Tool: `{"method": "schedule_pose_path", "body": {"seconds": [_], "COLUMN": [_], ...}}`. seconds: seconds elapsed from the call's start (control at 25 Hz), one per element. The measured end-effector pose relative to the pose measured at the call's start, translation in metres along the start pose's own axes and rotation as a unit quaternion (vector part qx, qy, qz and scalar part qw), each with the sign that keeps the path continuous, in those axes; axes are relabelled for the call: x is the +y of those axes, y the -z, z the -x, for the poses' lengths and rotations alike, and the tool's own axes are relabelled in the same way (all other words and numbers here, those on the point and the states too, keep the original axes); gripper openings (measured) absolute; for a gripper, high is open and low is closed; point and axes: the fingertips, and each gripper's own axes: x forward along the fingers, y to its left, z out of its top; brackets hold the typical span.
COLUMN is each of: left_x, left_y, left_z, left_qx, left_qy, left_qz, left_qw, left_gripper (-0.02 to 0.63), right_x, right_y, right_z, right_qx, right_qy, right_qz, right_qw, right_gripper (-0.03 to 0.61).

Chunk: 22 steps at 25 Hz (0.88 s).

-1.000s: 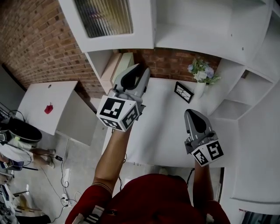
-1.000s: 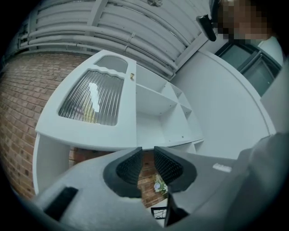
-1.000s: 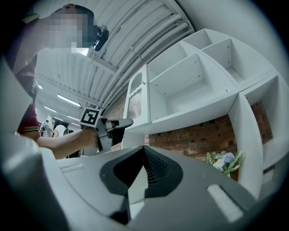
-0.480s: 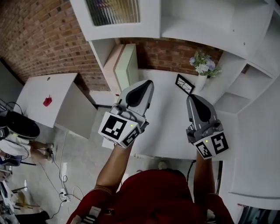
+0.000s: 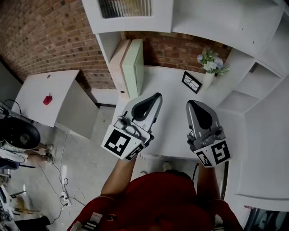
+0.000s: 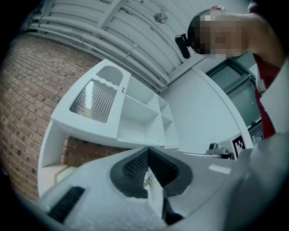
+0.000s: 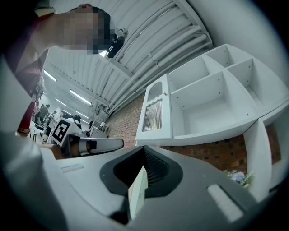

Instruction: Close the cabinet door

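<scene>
The cabinet door (image 5: pixel 126 9), white with a ribbed glass pane, lies flush with the front of the wall cabinet (image 5: pixel 212 20) at the top of the head view. It also shows as the cabinet door (image 6: pixel 95 101) in the left gripper view and the cabinet door (image 7: pixel 154 115) in the right gripper view. My left gripper (image 5: pixel 156 97) hovers over the white desk (image 5: pixel 174 122), well below the door; its jaws have just closed, with nothing between them. My right gripper (image 5: pixel 192 104) floats beside it, shut and holding nothing. Both tilt slightly upward toward the cabinet.
Pale green and pink boxes (image 5: pixel 131 67) stand at the desk's back left. A framed picture (image 5: pixel 190 82) and a vase of flowers (image 5: pixel 208 67) sit at the back right. Open shelves (image 5: pixel 253 90) run down the right. A low white table (image 5: pixel 45 101) stands left by the brick wall.
Both grippers have drawn back from the cabinet toward the person. The left gripper's jaws, parted a second ago, now meet. The door sits farther up in the view.
</scene>
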Motion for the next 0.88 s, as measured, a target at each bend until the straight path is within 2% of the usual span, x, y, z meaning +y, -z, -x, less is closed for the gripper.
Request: {"method": "schedule_pose_path", "body": {"seconds": [0.88], "left_x": [-0.003], "left_y": [-0.004], "left_z": [0.031], "left_qx": [0.004], "left_qy": [0.015], "left_qz": [-0.007], "left_qw": [0.9999], "left_gripper": [0.003], "right_x": [0.033], "right_y": [0.013], "right_z": [0.006], "right_qx": [0.008], "right_qy": [0.010], "right_qz": [-0.010], "right_qw": [1.000], "right_gripper": [0.012]}}
